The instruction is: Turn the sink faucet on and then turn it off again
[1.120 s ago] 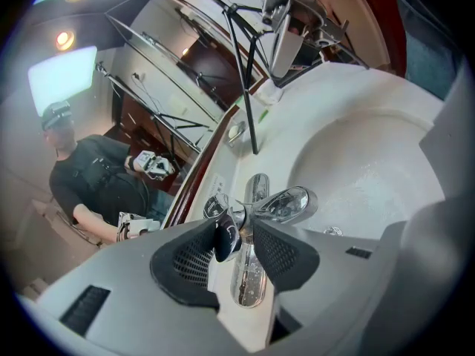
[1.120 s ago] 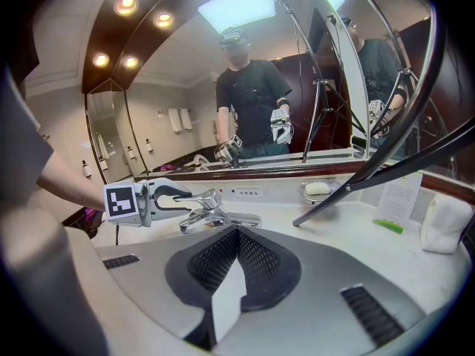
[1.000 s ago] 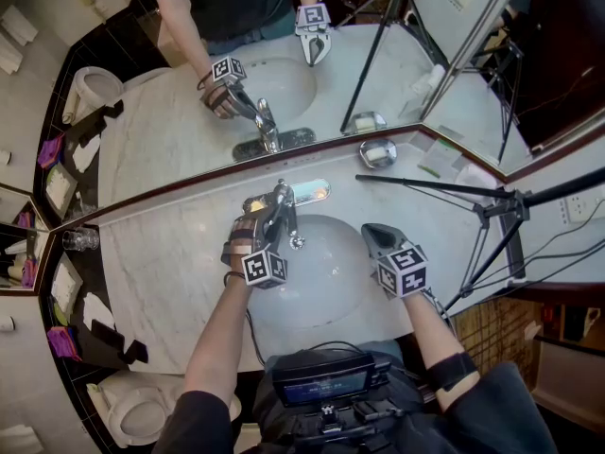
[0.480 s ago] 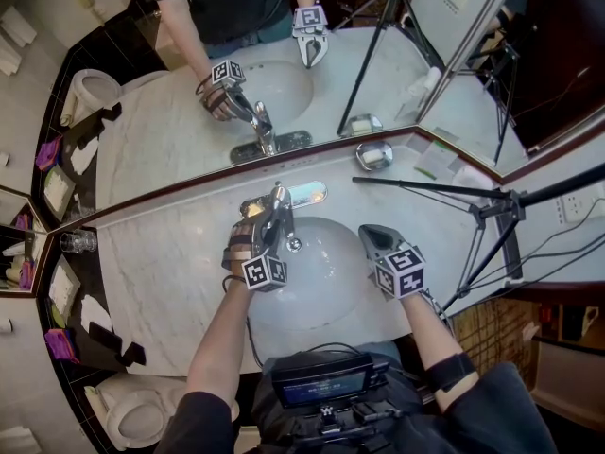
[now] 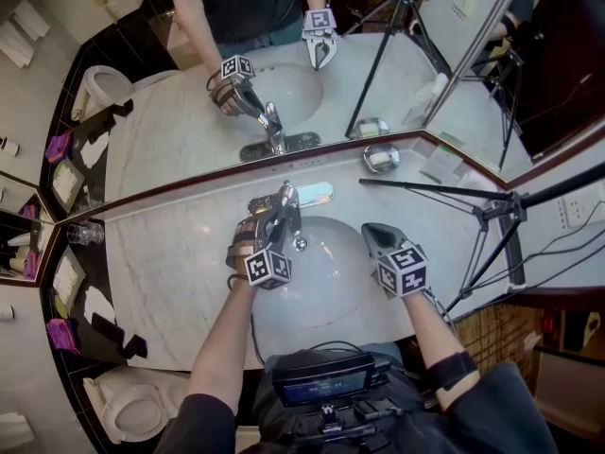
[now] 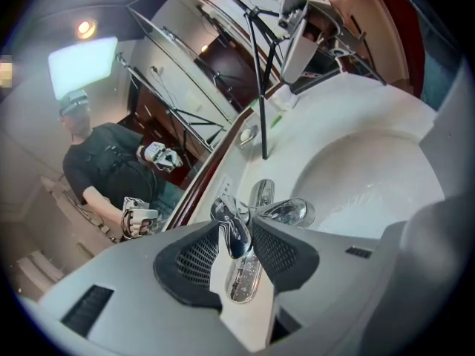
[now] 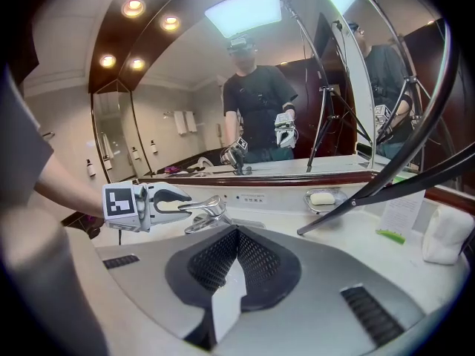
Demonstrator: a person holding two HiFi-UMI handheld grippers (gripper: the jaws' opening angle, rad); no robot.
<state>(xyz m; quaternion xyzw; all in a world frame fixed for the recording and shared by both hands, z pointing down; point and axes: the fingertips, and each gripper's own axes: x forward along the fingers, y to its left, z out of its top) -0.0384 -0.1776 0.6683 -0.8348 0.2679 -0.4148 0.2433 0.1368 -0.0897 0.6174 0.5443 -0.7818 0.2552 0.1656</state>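
1. My right tool [image 7: 237,232] hangs over the sink's [image 5: 326,296] right side, jaws pressed together on nothing.
2. My left tool [image 6: 237,231] clamps the faucet handle [image 6: 230,217], pads on both sides of the lever.
3. The faucet [image 5: 293,218] stands at the sink's back rim, on the marble surface [image 5: 161,263].
4. Beyond, a soap dish [image 5: 381,157] sits beside the mirror [image 5: 170,130].

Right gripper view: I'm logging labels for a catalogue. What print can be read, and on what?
No text is readable.
Small plate under the mirror: print too small.
Card on the counter: blurred.
Marker cube: square pattern, no words.
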